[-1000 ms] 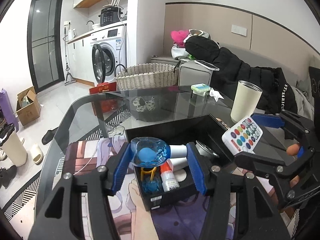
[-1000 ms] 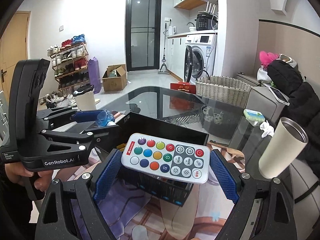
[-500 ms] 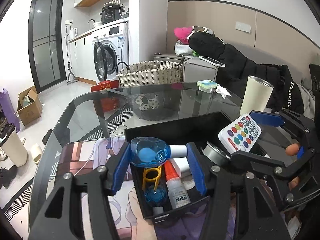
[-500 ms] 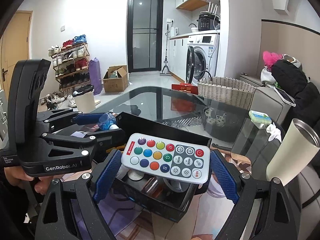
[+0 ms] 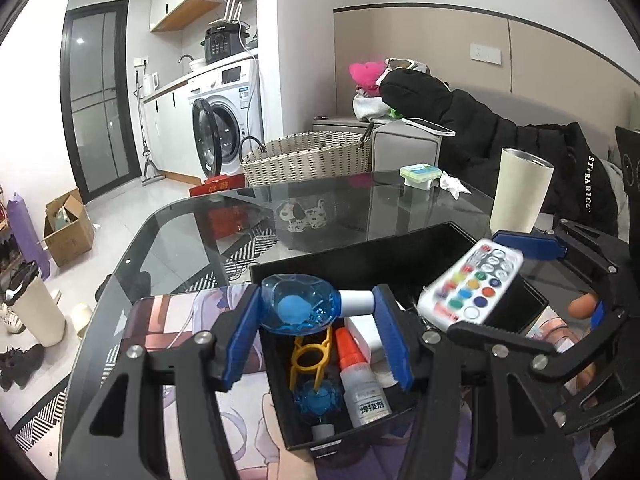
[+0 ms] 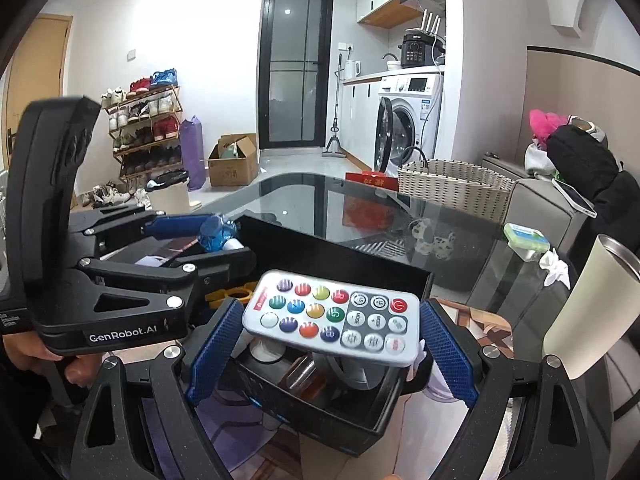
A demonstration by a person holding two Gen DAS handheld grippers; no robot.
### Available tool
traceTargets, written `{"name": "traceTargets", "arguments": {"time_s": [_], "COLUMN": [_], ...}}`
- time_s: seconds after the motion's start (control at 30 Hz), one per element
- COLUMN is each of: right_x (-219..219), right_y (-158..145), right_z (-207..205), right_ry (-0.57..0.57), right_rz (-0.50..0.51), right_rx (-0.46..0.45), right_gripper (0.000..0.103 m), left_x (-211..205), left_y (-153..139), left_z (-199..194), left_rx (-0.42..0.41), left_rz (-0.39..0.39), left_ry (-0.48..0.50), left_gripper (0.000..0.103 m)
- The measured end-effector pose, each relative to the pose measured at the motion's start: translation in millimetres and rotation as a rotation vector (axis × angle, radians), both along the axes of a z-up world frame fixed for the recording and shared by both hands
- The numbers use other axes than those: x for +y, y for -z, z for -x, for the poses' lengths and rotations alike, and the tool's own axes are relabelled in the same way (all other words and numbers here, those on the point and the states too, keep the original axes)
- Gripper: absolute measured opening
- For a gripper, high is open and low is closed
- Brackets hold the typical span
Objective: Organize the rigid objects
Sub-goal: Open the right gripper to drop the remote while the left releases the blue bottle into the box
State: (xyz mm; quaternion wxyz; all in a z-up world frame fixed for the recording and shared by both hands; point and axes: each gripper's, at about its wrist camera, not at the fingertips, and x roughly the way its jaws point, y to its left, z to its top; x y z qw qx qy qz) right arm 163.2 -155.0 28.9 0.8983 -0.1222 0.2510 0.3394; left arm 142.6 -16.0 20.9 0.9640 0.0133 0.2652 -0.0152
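The body of the left gripper (image 6: 218, 236) carries the white writing "GenRobot.AI", seen from the right wrist. In the black box (image 5: 532, 300) a small white bottle with red cap (image 5: 362, 384) has a label with Chinese characters, and the black jacket (image 5: 560, 168) far behind the tongs shows the letters "STARARICC". The buttons of the remote control (image 6: 334, 316) have marks, but they are too blurred to read surely.

The left gripper (image 5: 316, 320) is closed on a clear blue bottle with a white cap (image 5: 304, 308); the bottle lies crosswise between the blue pads, just above the near end of the box. Below it in the box lie a yellow plastic piece (image 5: 310, 360) and a second blue bottle (image 5: 318, 400). The right gripper (image 6: 330, 356) grips the remote control by its two short ends, flat with the buttons up, over the box's right part. In the left wrist view the remote (image 5: 470, 286) is just right of the left tongs.

The box's walls stand up close around both loads, and the two grippers are near each other with little room between. Beyond the box, the glass table (image 5: 200, 240) is mostly free ahead. A cream tumbler (image 5: 520, 190) stands ahead and right of the tongs.

Both grippers point forward and moderately down. A hand (image 6: 24, 352) holds the left gripper's handle from below.
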Motion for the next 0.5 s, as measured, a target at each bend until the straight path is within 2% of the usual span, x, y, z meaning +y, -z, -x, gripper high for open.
{"name": "traceTargets", "arguments": {"time_s": [0.4,0.5], "right_x": [-3.8,-4.7], "right_y": [0.5,1.0], "right_z": [0.3,-1.6], "right_ry": [0.013,0.027], "right_rz": [-0.014,-0.013], "right_rx": [-0.006,-0.004], "right_gripper": [0.088,0.091], "left_x": [-1.1,-1.8], "left_y": [1.0,1.2], "left_z": [2.2,2.5], "left_rx": [-0.002,-0.004], "left_rz": [0.001,-0.007], "left_ry": [0.018,0.017], "left_gripper": [0.056,0.056]}}
